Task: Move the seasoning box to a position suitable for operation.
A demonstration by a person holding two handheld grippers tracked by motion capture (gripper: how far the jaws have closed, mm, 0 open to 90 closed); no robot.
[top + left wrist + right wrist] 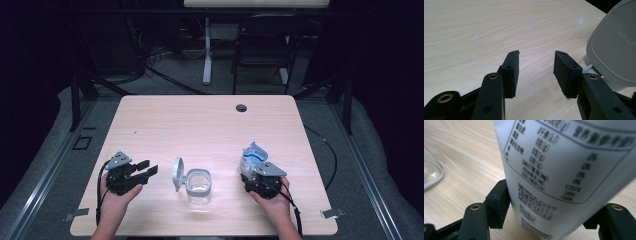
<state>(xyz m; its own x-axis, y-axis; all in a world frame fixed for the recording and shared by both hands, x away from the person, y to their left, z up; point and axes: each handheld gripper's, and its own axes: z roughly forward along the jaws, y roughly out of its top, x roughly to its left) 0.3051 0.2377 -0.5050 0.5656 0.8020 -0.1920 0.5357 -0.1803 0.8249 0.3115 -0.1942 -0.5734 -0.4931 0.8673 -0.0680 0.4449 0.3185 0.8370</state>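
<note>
A clear glass jar stands on the wooden table near its front edge, with its grey hinged lid tipped open to the left. My left gripper rests left of the jar and is open, with nothing between its pads; the grey lid looms just beyond its right jaw. My right gripper sits right of the jar, shut on a white and blue pouch. The pouch's printed back stands upright between its jaws, pressed by the left pad. The jar's glass edge shows at the left.
A round cable hole lies at the table's far edge. Beyond the table stand a dark chair and a white desk leg. Bare tabletop stretches behind the jar.
</note>
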